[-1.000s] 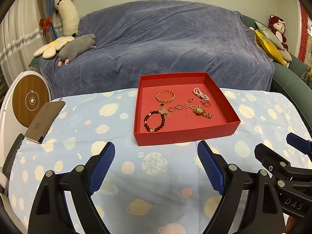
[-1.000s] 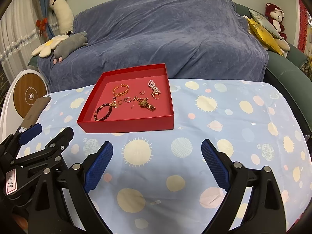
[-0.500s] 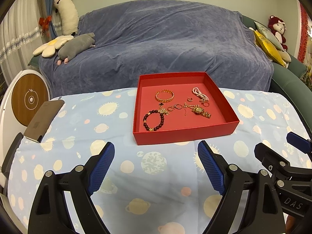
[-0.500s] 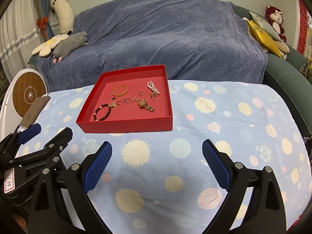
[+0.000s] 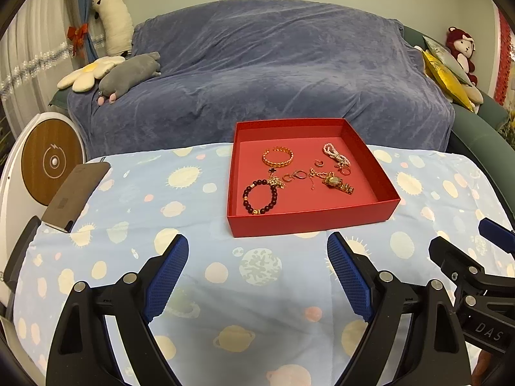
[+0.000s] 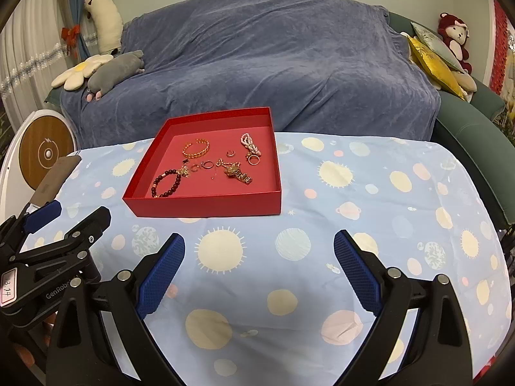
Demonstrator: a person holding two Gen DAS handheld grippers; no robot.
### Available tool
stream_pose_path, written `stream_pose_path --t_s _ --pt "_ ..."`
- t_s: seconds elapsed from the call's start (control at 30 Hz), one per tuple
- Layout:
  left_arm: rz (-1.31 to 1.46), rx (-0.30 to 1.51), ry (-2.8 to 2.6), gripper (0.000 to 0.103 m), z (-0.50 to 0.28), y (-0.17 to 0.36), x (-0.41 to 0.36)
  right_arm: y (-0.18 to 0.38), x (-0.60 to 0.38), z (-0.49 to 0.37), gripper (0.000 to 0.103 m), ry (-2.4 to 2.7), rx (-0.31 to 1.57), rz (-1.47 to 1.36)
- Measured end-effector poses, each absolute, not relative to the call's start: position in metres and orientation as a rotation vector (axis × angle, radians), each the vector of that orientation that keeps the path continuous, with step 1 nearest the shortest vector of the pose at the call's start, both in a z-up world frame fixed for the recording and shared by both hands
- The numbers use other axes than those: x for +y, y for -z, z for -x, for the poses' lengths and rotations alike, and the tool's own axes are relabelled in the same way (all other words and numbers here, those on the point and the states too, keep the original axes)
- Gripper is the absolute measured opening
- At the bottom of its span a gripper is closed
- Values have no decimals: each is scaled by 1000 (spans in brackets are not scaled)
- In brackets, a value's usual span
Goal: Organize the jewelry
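A red tray (image 5: 309, 220) stands on the table, also in the right wrist view (image 6: 206, 207). In it lie a gold bangle (image 5: 277, 157), a dark bead bracelet (image 5: 260, 195), a gold watch (image 5: 338, 182), a pearl bracelet (image 5: 334, 155) and several small rings (image 5: 299, 174). My left gripper (image 5: 257, 276) is open and empty, in front of the tray. My right gripper (image 6: 259, 275) is open and empty, in front of the tray and to its right. Each gripper shows at the edge of the other's view.
The table wears a light blue cloth with suns and planets (image 5: 193, 225). A brown flat case (image 5: 75, 196) lies at its left edge. A blue-covered sofa (image 5: 257, 74) with plush toys stands behind. A round white and wood device (image 5: 48, 160) stands at the left.
Both grippers have drifted slightly, so the tray sits a little differently in each view. Nothing was taken hold of or let go.
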State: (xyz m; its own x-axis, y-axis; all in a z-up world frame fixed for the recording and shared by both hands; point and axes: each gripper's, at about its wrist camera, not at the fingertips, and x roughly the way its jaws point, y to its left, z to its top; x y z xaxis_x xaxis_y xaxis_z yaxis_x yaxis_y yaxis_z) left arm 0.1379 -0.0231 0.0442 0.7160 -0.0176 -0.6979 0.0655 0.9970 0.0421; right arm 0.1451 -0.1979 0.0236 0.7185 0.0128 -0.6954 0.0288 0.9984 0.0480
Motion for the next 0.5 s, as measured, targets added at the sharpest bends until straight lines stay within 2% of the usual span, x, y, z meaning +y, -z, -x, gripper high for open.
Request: stream_pose_path --t_s 0.5 --pt "-76 774 51 85 -136 -41 -29 -23 -197 -145 91 7 769 -51"
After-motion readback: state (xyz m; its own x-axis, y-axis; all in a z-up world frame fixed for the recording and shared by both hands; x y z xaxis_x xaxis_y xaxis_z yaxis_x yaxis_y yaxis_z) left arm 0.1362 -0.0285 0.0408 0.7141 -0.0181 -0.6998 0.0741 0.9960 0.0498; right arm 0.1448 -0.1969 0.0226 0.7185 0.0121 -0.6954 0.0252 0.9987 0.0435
